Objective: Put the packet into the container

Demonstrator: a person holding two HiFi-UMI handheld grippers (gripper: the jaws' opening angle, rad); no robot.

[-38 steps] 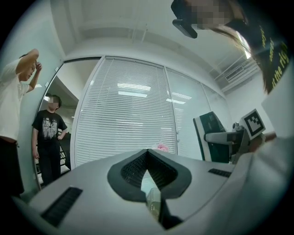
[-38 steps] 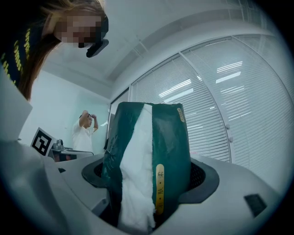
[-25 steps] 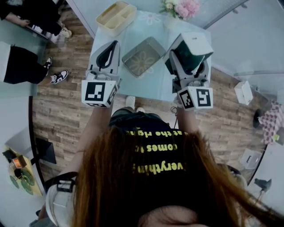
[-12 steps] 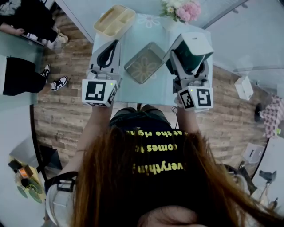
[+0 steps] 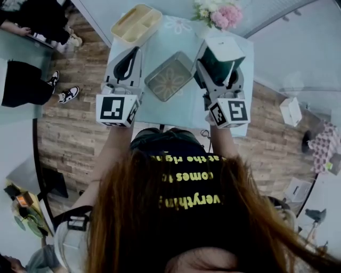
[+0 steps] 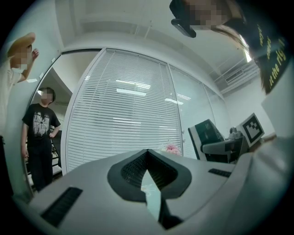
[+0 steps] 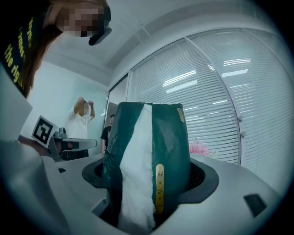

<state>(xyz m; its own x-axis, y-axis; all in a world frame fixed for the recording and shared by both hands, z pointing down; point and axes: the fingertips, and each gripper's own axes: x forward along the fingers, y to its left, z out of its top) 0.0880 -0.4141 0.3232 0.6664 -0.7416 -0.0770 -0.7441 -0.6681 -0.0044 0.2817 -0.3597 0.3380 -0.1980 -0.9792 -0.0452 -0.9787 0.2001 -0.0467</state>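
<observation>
Gripping the green-and-white packet (image 5: 226, 52) by its lower end, the right hand-held gripper (image 5: 221, 80) hangs just right of the metal container (image 5: 169, 76), probably ready to swing it over the open top. The left hand-held gripper (image 5: 129, 61), jaws together on nothing, hovers just left of the container. Nothing covers the container's rim, and the cream divided box (image 5: 136, 22) and flowers (image 5: 218, 10) sit beyond it, by the counter's (image 5: 186, 109) far edge.

left gripper (image 5: 133, 56): held out ahead, jaws closed at the tips, empty | right gripper (image 5: 224, 69): alongside, jaws clamped on packet (image 5: 226, 50) | both forearms reach forward
</observation>
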